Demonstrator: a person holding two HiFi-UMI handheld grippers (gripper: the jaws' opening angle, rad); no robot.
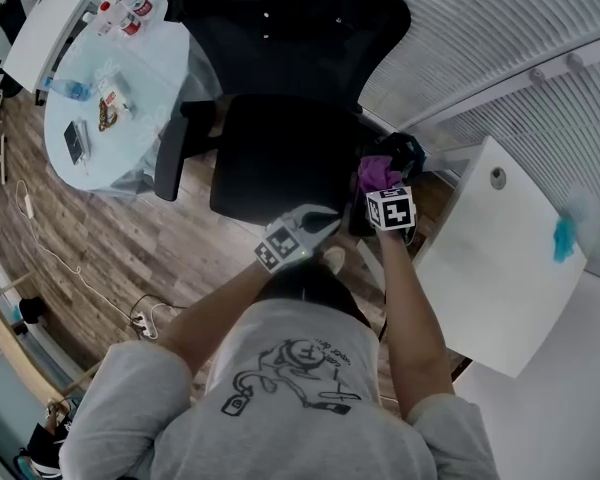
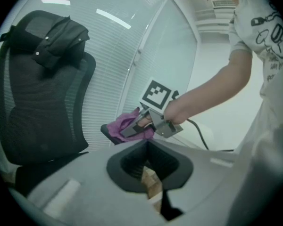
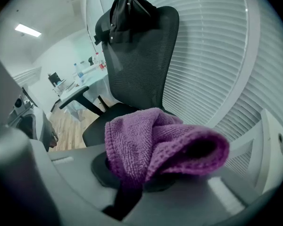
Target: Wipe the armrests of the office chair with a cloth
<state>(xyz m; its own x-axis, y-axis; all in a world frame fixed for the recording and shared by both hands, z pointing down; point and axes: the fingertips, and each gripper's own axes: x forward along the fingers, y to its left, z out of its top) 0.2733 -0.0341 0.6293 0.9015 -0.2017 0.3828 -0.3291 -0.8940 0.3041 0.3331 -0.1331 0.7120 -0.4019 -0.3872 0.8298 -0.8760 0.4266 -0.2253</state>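
A black mesh office chair (image 1: 280,148) carries a dark jacket (image 1: 270,8) over its backrest. My right gripper (image 1: 385,190) is shut on a purple cloth (image 1: 377,173) and presses it on the chair's right armrest (image 1: 362,213). In the right gripper view the bunched cloth (image 3: 160,145) fills the jaws of the right gripper (image 3: 146,173). My left gripper (image 1: 320,226) hovers just in front of the seat, shut and holding nothing. The left gripper view shows the left gripper (image 2: 150,168), with the right gripper (image 2: 141,128) and cloth (image 2: 122,125) on the armrest (image 2: 108,132) beyond. The left armrest (image 1: 170,153) is bare.
A round glass table (image 1: 150,138) with bottles, a phone and a snack bag stands at the back left. A white desk (image 1: 490,268) with a blue item (image 1: 564,236) sits close on the right. Window blinds (image 1: 480,28) run behind. Cables (image 1: 70,268) trail over the wooden floor.
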